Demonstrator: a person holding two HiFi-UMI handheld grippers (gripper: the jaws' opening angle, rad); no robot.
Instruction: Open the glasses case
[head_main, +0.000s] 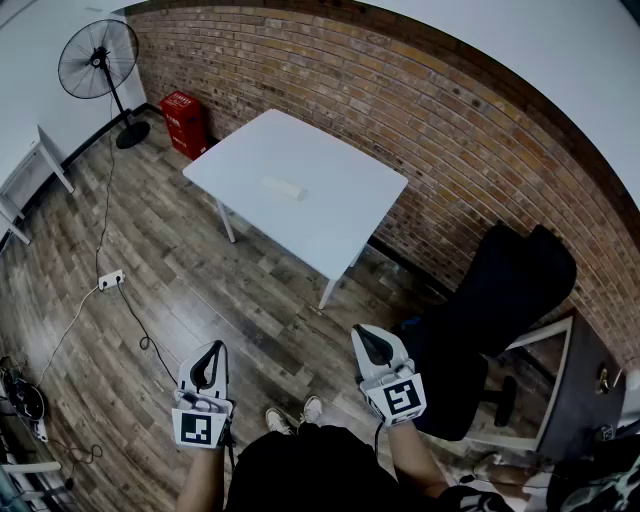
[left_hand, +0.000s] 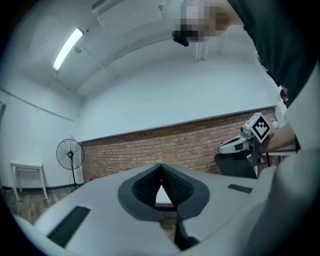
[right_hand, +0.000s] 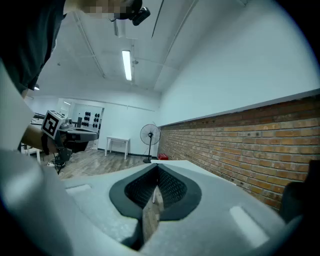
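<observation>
A pale glasses case (head_main: 282, 187) lies near the middle of a white table (head_main: 340, 215), far ahead of both grippers in the head view. My left gripper (head_main: 212, 352) is held low at the lower left, shut, with nothing in it. My right gripper (head_main: 366, 338) sits at the lower right, also shut and empty. In the left gripper view the closed jaw tips (left_hand: 161, 166) point level toward the brick wall, and the right gripper (left_hand: 247, 140) shows at the right. In the right gripper view the closed tips (right_hand: 156, 169) point toward the table's edge (right_hand: 172, 163).
A black office chair (head_main: 495, 300) stands right of the table, beside a dark cabinet (head_main: 580, 390). A floor fan (head_main: 100, 60) and a red box (head_main: 185, 122) stand by the brick wall. A power strip (head_main: 110, 279) with cables lies on the wooden floor at the left.
</observation>
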